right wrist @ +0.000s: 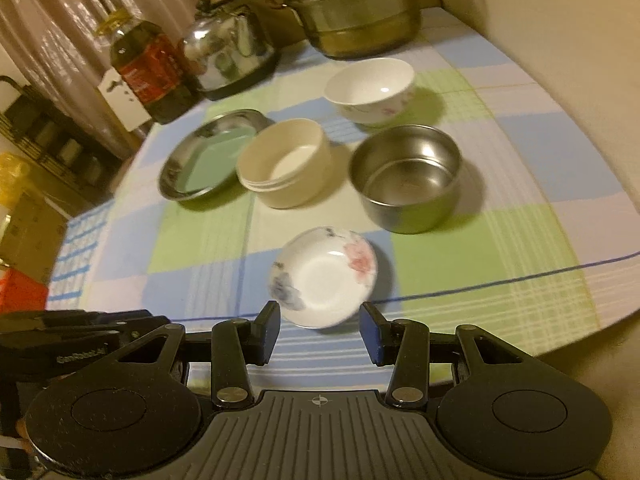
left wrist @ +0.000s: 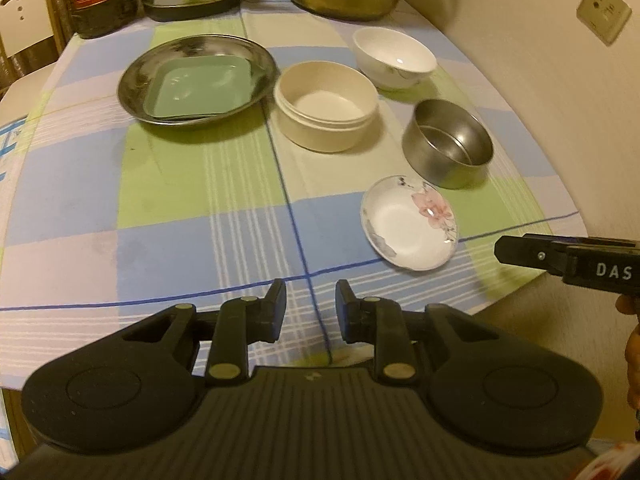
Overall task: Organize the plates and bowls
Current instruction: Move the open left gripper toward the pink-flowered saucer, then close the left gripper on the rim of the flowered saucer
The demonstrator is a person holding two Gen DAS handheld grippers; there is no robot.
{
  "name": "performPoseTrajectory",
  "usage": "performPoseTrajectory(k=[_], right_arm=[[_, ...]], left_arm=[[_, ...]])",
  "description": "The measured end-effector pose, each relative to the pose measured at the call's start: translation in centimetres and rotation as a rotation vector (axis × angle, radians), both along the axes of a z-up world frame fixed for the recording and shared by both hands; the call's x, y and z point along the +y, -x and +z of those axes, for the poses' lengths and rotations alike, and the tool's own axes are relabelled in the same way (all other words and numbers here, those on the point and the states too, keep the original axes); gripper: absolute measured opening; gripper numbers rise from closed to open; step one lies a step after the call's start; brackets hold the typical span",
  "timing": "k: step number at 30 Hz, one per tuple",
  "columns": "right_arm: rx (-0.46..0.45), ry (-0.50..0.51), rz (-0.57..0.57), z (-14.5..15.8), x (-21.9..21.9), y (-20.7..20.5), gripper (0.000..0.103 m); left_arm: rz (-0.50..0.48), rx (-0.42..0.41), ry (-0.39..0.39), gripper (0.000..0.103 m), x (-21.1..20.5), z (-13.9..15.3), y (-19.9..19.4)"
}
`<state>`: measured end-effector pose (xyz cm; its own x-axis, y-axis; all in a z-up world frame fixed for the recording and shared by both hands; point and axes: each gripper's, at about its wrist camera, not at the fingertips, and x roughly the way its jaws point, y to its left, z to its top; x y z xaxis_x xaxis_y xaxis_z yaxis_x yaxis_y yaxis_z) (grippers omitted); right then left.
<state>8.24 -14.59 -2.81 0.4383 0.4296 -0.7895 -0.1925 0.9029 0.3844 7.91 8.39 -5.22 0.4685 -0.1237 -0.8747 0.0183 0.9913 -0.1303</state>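
Note:
A small flowered dish (right wrist: 326,276) (left wrist: 410,222) lies near the table's front edge. My right gripper (right wrist: 320,330) is open just short of it, with the dish's near rim showing between the fingertips and nothing gripped. Behind the dish stand a steel bowl (right wrist: 406,182) (left wrist: 448,146), a cream bowl (right wrist: 286,164) (left wrist: 326,106) and a white china bowl (right wrist: 370,88) (left wrist: 394,56). A green square plate (left wrist: 200,84) (right wrist: 214,158) rests inside a steel plate (left wrist: 138,84) (right wrist: 176,186) at the left. My left gripper (left wrist: 310,310) is open over bare cloth, left of the dish, and holds nothing.
A checked cloth (left wrist: 168,184) covers the round table. Along the back stand an oil bottle (right wrist: 148,68), a shiny kettle (right wrist: 228,46) and a stacked steel pot (right wrist: 360,12). The wall with a socket (left wrist: 604,12) runs close on the right. The table edge curves near both grippers.

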Motion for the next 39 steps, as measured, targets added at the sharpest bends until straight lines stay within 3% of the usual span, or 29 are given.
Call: performPoseTrajectory(k=[16, 39], right_arm=[[0.078, 0.029, -0.092, -2.4, -2.2, -0.8, 0.044], [0.089, 0.030, -0.121, -4.8, -0.8, -3.4, 0.044]], left_arm=[[-0.113, 0.023, 0.016, 0.025, -2.7, -1.0, -2.7], [-0.250, 0.019, 0.025, 0.025, -3.3, -4.4, -7.2]])
